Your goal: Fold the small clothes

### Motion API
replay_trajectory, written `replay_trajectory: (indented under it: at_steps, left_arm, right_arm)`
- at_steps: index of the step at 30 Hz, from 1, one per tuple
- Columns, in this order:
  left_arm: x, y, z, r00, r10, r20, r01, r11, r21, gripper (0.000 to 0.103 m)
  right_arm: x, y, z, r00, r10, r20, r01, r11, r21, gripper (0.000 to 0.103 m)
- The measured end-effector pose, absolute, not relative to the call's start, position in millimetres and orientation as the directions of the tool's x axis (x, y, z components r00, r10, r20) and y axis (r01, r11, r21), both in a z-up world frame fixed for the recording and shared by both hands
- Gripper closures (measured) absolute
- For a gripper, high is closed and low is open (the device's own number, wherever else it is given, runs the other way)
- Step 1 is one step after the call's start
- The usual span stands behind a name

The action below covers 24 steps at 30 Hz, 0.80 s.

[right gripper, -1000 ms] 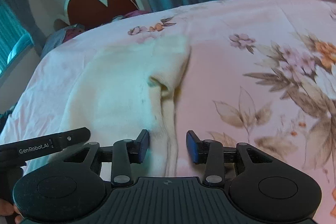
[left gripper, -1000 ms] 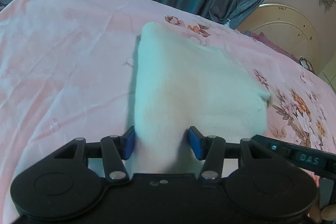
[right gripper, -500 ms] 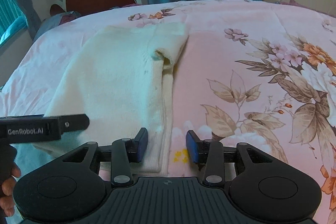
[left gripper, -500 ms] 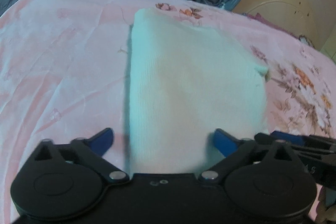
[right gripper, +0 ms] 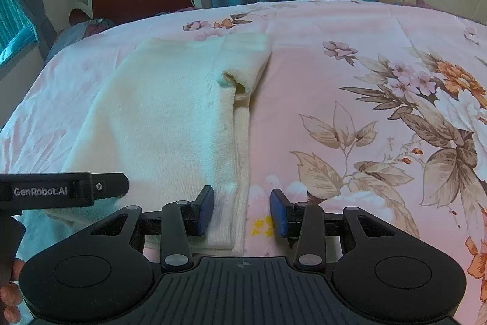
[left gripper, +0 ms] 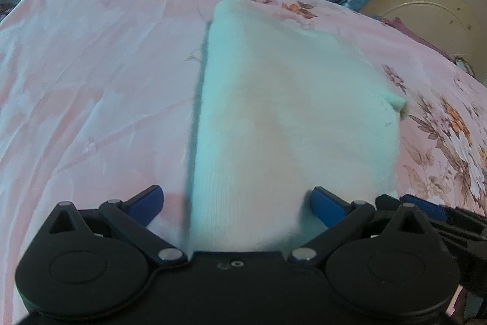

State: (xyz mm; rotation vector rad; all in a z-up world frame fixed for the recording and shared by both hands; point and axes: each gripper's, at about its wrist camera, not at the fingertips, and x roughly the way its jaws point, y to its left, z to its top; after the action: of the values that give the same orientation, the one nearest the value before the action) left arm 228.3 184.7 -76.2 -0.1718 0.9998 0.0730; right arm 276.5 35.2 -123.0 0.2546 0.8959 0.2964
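With the folded sweater (left gripper: 283,124) flat on the bedspread (left gripper: 91,81), your left gripper (left gripper: 237,204) is spread wide over its near edge, gripping nothing, and your right gripper (right gripper: 242,210) sits half open straddling its right edge, pads clear

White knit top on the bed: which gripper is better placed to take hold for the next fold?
Probably right. The right gripper has the white knit top's layered near-right edge between its partly open jaws. The left gripper is spread fully wide around the near hem, gripping nothing.
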Motion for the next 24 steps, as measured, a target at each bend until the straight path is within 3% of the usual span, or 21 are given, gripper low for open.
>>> replay_trajectory:
  at_steps: [4, 10, 19, 22, 24]
  left_arm:
    - [229, 181, -75, 0.515, 0.02, -0.857, -0.173, 0.982, -0.081, 0.0]
    - [220, 187, -75, 0.521, 0.014, -0.853, -0.233, 0.964, -0.126, 0.0]
    - [169, 167, -36, 0.549, 0.129, -0.826, -0.231, 0.973, -0.001, 0.006]
    - [132, 154, -13, 0.581, 0.164, -0.797, -0.227, 0.973, 0.034, 0.005]
    - [103, 145, 3, 0.603, 0.18, -0.777, -0.223, 0.973, 0.052, 0.005]
  right_arm:
    - [274, 37, -121, 0.593, 0.35, -0.725, -0.155, 0.933, 0.324, 0.062]
    - [268, 36, -118, 0.588, 0.342, -0.733, -0.156, 0.937, 0.313, 0.051]
    - [215, 2, -74, 0.613, 0.419, -0.67, -0.185, 0.901, 0.393, 0.048]
    - [182, -11, -57, 0.629, 0.441, -0.64, -0.216, 0.89, 0.401, 0.027]
    - [156, -19, -44, 0.642, 0.454, -0.618, -0.246, 0.885, 0.395, 0.024]
